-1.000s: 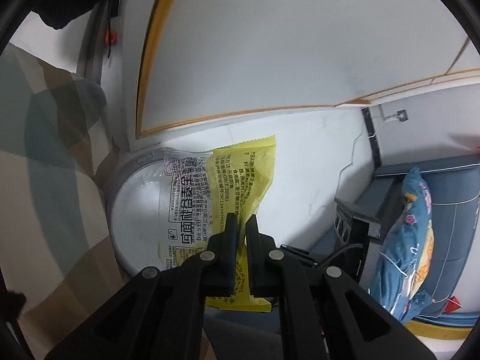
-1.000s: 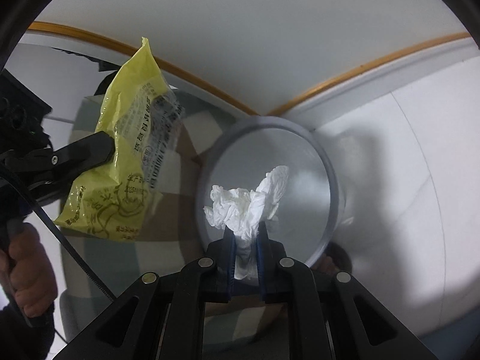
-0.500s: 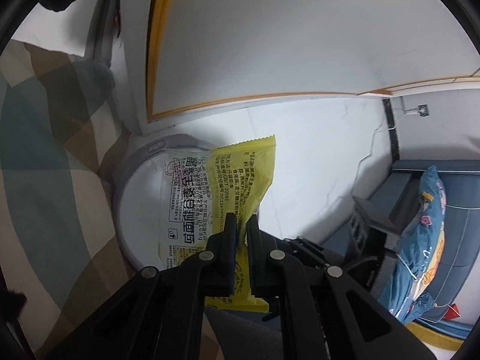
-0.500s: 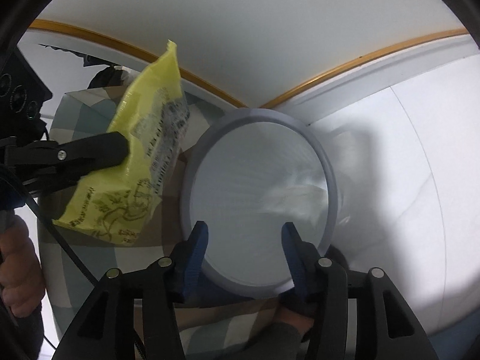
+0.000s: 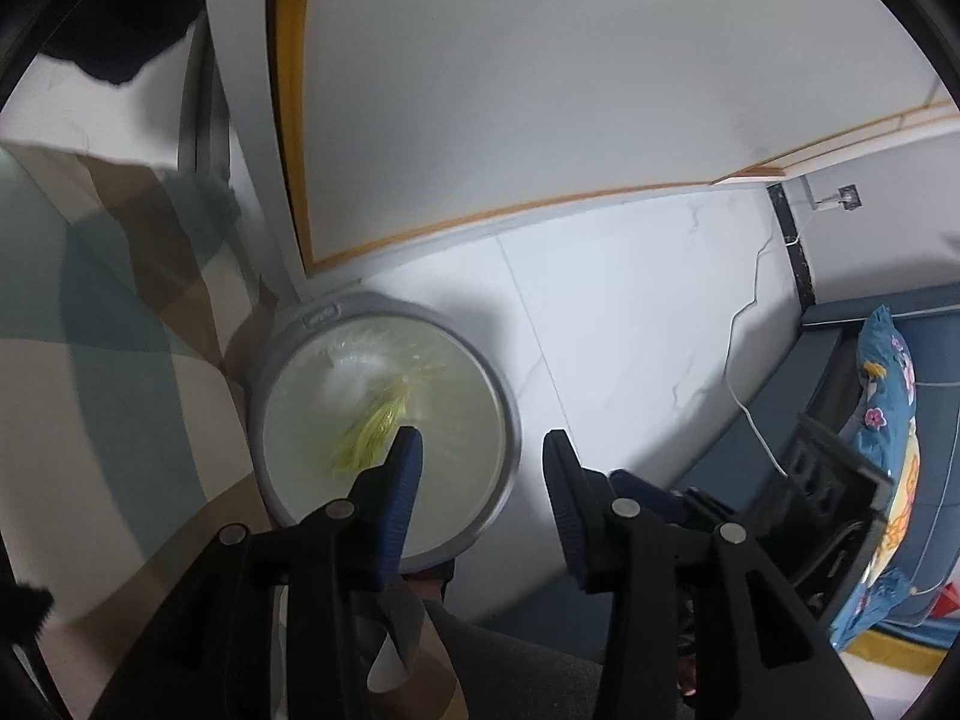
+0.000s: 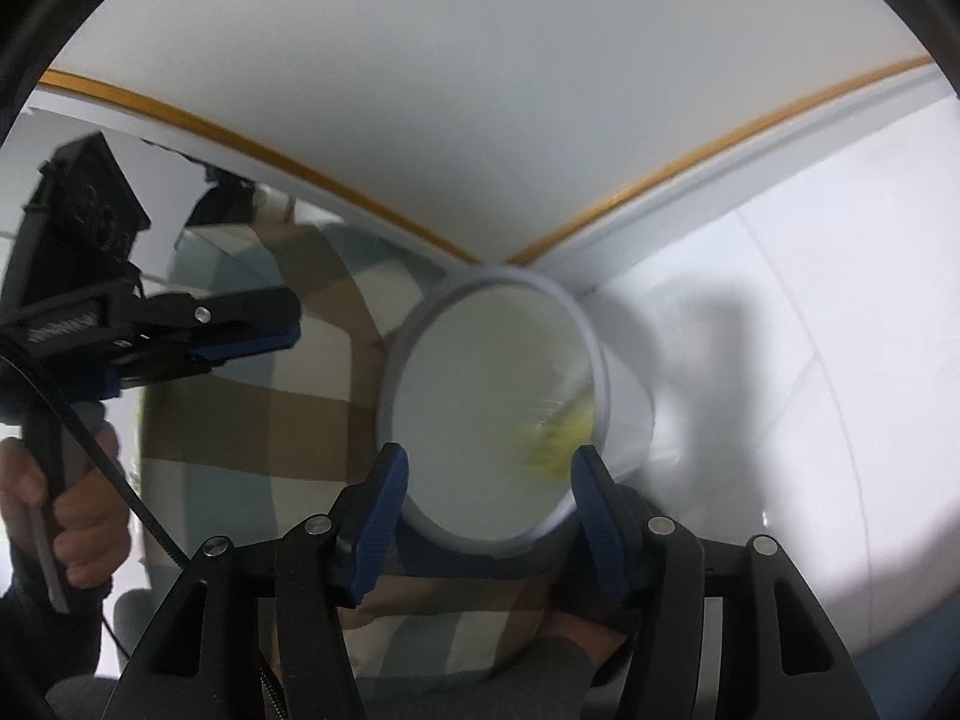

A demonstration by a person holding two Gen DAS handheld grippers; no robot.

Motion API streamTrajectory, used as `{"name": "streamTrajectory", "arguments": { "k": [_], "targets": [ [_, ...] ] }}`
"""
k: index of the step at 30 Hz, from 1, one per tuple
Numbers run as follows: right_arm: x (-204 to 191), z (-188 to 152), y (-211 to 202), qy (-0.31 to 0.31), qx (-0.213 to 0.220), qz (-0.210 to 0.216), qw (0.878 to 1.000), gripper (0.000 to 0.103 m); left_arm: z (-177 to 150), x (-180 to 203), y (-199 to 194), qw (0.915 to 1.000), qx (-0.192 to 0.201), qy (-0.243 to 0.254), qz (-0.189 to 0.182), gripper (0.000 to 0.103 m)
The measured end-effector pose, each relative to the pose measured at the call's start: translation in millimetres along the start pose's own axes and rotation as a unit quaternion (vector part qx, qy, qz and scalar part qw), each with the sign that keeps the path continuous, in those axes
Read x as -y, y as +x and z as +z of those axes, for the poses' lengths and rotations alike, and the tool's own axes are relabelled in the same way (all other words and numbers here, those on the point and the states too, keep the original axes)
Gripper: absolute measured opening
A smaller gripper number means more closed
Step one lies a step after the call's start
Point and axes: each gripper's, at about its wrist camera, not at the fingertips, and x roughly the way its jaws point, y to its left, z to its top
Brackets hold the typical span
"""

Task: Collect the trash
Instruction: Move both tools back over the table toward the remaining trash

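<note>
The yellow wrapper [image 5: 375,429] was inside the round grey bin [image 5: 507,414], a blurred streak against the pale liner, apparently falling or just landed; something whitish lay blurred beside it, too smeared to name. From the right side the same yellow smear [image 6: 561,447] showed low in the bin [image 6: 591,336], near its rim. I judged the wrapper to be thin, light, crinkly film, slippery and easily folded, best pinched flat at a sealed edge rather than across its puffed middle; it would flutter rather than drop straight. The left gripper [image 5: 480,450] hovered over the bin with its 2 blue-padded fingers [image 5: 402,468] spread wide and nothing between them. The right gripper [image 6: 486,480] was likewise spread apart and empty, framing the bin's mouth. The bin stood on a white tiled floor [image 5: 630,330] against a white, orange-edged panel [image 5: 540,90], with a checked cloth [image 5: 108,360] touching its left side. A blue floral pillow [image 5: 888,450] lay well apart to the right.
</note>
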Motion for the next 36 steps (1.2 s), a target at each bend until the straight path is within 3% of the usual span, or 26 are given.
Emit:
{"name": "streamTrajectory", "arguments": {
  "k": [6,10,13,19,25,30,36],
  "targets": [
    [-20.1,4.6,-44.8,-0.023,0.058,-0.013,0.998,0.065,-15.3,9.8,-43.2,0.9956,0.081,0.031,0.036,0.049],
    [-42.3,6.5,-72.1,-0.041,0.099,-0.018,0.994,0.067,-30.2,6.4,-77.6,0.9879,0.137,0.035,0.065,0.050],
    [-65.7,7.6,-94.9,-0.063,0.131,-0.031,0.989,0.068,-41.3,0.4,-108.1,0.9804,0.177,0.029,0.081,0.059],
    [-121.6,1.2,-138.2,-0.102,0.195,-0.032,0.975,0.077,-72.6,-18.4,-171.9,0.9545,0.275,0.020,0.113,0.073],
    [-187.6,-15.1,-169.9,-0.159,0.236,-0.027,0.958,0.080,-95.4,-41.0,-224.0,0.9366,0.328,-0.005,0.124,0.077],
    [-251.5,-40.7,-189.2,-0.215,0.273,-0.020,0.938,0.087,-128.2,-58.0,-272.2,0.9127,0.382,-0.031,0.141,0.083],
    [-311.3,-72.5,-186.4,-0.264,0.297,0.017,0.918,0.087,-175.5,-78.6,-312.9,0.8795,0.439,-0.058,0.174,0.091]
  ]
}}
